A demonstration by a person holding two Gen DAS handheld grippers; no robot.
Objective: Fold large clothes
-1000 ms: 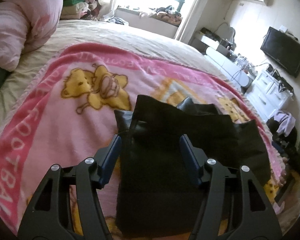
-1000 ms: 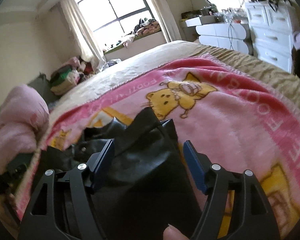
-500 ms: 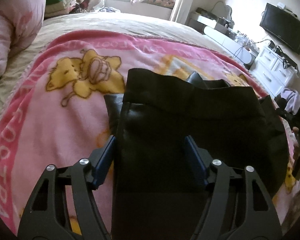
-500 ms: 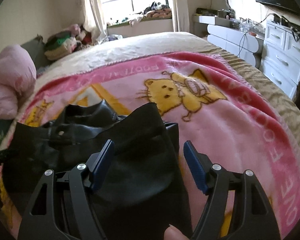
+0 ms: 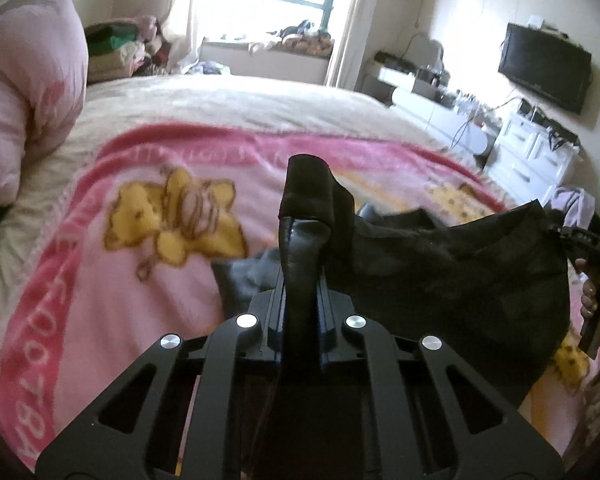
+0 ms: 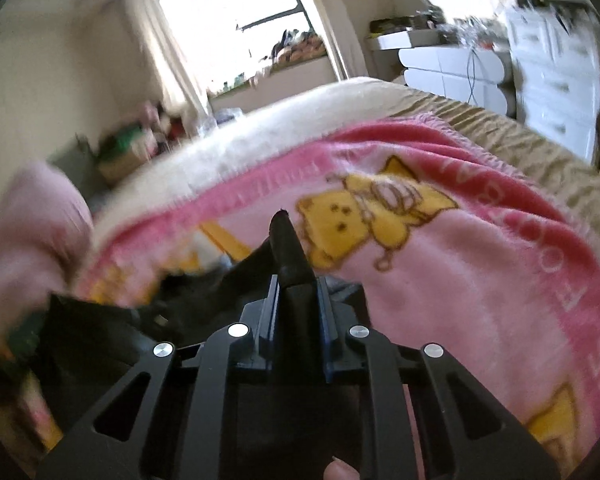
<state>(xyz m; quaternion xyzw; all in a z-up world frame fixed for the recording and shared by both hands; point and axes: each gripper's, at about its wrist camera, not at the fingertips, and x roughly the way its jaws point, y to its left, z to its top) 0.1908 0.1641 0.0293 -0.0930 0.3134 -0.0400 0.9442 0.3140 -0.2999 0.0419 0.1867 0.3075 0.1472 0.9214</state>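
- The black garment (image 5: pixel 440 264) is pinched at one edge by the left gripper (image 5: pixel 302 280), jaws just closed on a bunched fold
- Its other edge is clamped likewise in the right gripper (image 6: pixel 296 288)
- The cloth is held stretched between both above the pink blanket (image 5: pixel 100 280), near the bed's near edge, presumably for folding over

Blurred pink pillow (image 6: pixel 32 236), left edge

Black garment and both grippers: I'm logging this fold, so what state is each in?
Black garment: pinched at two spots, lifted off the pink blanket.
Left gripper: just closed, shut on the garment.
Right gripper: just closed, shut on the garment.
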